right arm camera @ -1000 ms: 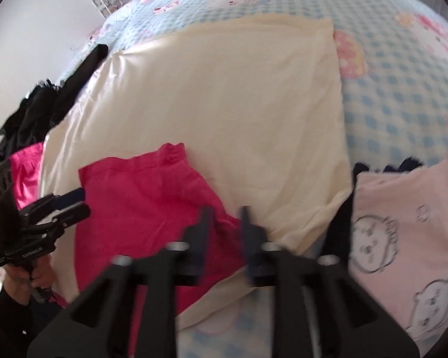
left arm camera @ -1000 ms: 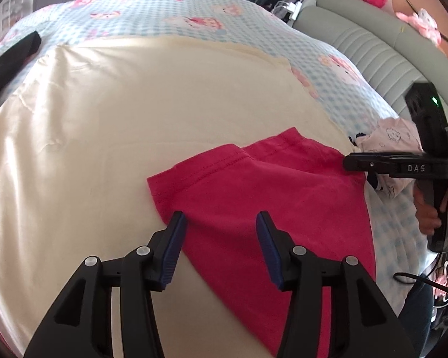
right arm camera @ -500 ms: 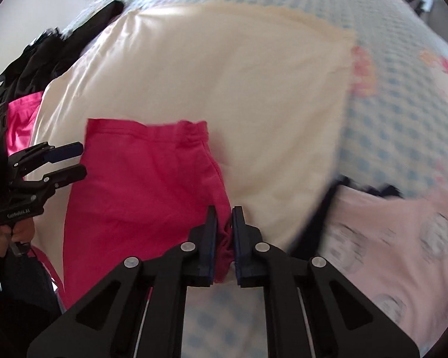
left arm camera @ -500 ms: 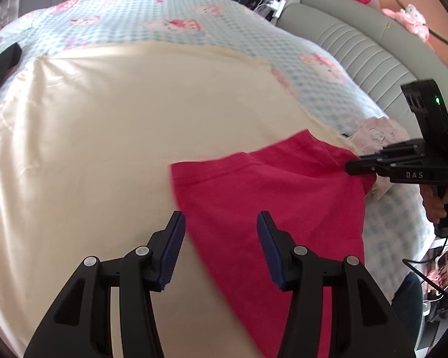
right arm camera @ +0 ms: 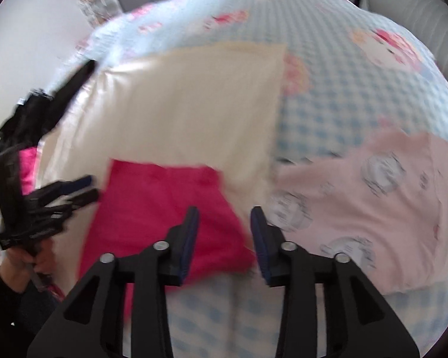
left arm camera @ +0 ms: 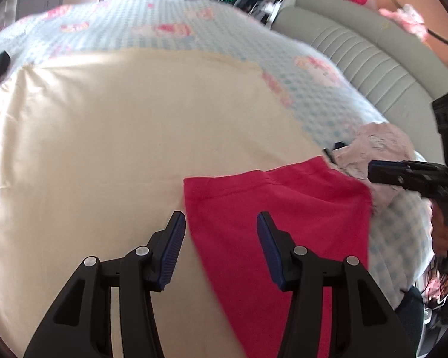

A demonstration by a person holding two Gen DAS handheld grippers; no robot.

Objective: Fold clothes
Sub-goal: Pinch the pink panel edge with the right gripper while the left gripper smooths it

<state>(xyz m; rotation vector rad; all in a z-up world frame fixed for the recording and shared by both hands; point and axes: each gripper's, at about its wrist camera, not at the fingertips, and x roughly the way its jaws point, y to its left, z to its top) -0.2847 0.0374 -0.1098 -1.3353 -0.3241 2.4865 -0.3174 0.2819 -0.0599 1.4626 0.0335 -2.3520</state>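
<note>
Garment: red cloth (left arm camera: 283,217) is lying flat on the cream sheet (left arm camera: 119,149), near the sheet's lower right corner; its near end is running past the sheet edge onto the checked bedspread (right arm camera: 343,95).
Folds: a seam or crease is showing across the top of the red cloth; edges are blurring in both views.
Left gripper: left gripper (left arm camera: 221,232) is hovering over the red cloth's left edge, jaws spread, nothing between the pads; one pad is sitting over the sheet, the other over the cloth.
Right gripper: right gripper (right arm camera: 224,226) is hanging above the red cloth's right corner, jaws opening, pads clear of the fabric; no cloth is caught between them.
Hands: a hand (right arm camera: 24,256) in a dark sleeve is gripping the left tool's handle.
Neighbours: pink shirt (right arm camera: 373,208) with cartoon prints is lying on the bedspread just right of the sheet; black clothes (right arm camera: 38,113) are piling at the sheet's far left.
Surround: grey headboard (left arm camera: 373,59) is curving along the bed's right side.
</note>
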